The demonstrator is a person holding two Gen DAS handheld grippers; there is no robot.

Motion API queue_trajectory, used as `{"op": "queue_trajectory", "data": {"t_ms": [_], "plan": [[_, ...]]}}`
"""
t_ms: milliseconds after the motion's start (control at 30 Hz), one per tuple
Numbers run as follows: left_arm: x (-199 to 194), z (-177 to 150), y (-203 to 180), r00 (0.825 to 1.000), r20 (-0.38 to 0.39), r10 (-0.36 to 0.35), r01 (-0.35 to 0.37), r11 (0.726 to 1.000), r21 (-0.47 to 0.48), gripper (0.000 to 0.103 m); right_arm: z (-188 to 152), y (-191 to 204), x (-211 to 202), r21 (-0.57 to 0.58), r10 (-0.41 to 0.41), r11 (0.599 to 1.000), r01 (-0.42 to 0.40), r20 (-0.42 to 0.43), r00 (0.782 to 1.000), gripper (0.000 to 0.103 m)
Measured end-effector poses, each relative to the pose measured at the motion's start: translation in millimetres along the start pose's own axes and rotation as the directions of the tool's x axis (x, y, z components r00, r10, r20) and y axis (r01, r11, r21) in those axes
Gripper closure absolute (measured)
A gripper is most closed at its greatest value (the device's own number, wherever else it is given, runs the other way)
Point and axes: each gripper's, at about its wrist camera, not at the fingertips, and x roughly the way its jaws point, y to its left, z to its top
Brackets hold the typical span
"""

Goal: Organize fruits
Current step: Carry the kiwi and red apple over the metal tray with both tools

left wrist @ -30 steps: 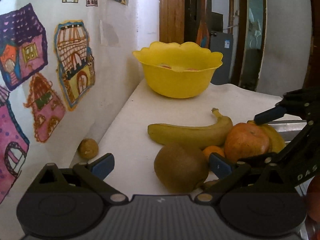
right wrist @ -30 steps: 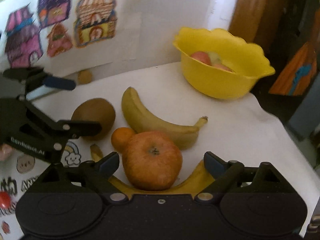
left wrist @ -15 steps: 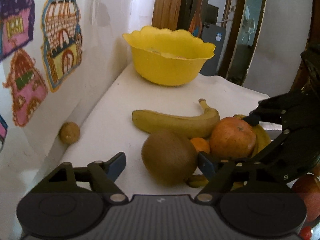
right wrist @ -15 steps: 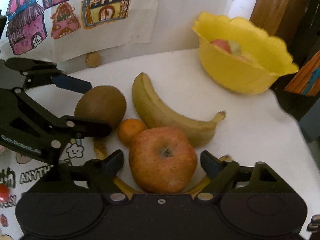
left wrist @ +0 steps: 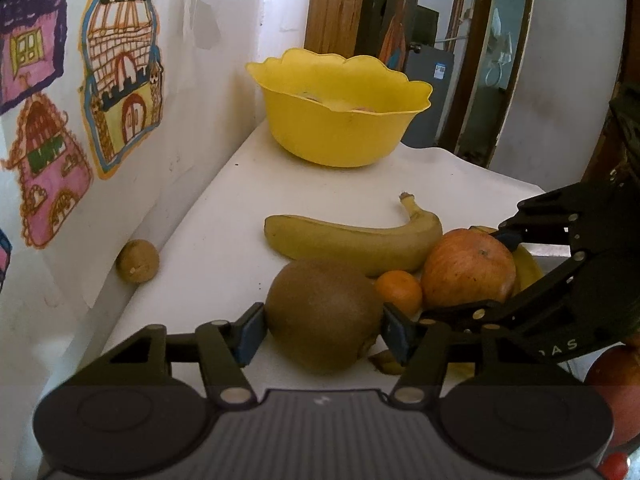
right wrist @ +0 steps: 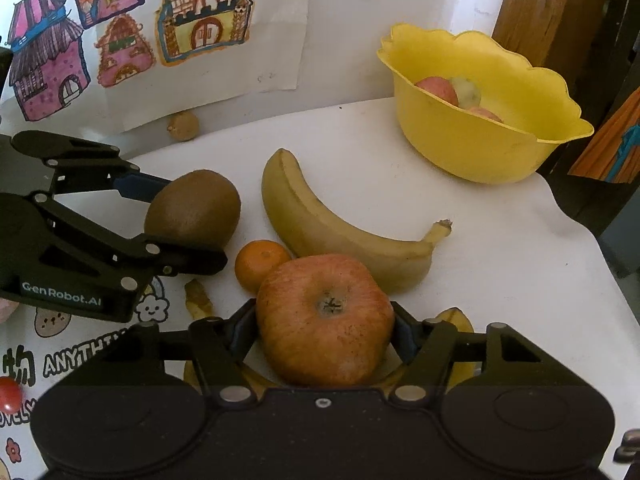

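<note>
Fuzzy brown kiwi between left tongs

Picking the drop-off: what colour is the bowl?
Yellow bowl, with a scalloped rim; clearest in the right wrist view.

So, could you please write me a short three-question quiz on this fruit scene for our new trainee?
1. True or false: the left gripper is shut on the kiwi.
2. Which fruit is the right gripper shut on?
A. banana
B. apple
C. tangerine
3. Fill in: fruit is already lying in the yellow ____ at the far end of the table.

Key
1. True: its pads touch both sides of the kiwi.
2. B: the apple; the banana and tangerine lie free.
3. bowl
</note>
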Motion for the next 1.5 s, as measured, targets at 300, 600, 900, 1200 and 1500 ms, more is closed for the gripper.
{"op": "queue_trajectory", "data": {"t_ms": [300, 600, 900, 1200, 1500], "plan": [[-3.2, -1.1, 0.4, 1.000, -0.006, 0.004, -0.004, 1.000, -0.026, 0.038, -1.8, 7.3, -6.6, -0.027, -0.021, 0.999, 0.022, 0.029, 0.999, 0.036], [-15.3, -0.2, -6.2, 1.000, 0.018, 0.000, 0.000, 0.999, -0.033, 0.038, -0.1, 6.6, -29.0, -0.023, -0.027, 0.999, 0.029, 0.065, 0.997, 0.036], [-31.5, 2.9, -23.6, 0.999, 0.041, -0.016, 0.018, 0.999, -0.034, 0.038, -8.5, 2.6, -61.1, -0.011, -0.061, 0.998, 0.062, 0.100, 0.993, 0.036], [-46.2, 11.1, -63.8, 0.996, 0.077, -0.054, 0.054, 0.998, -0.008, 0.038, -36.1, -18.6, -108.3, 0.032, -0.126, 0.992, 0.123, 0.120, 0.985, 0.036], [-41.1, 14.3, -121.5, 0.989, 0.078, -0.128, 0.126, 0.992, 0.032, 0.038, -85.4, -51.4, -146.7, 0.100, -0.191, 0.978, 0.181, 0.109, 0.975, 0.036]]}}
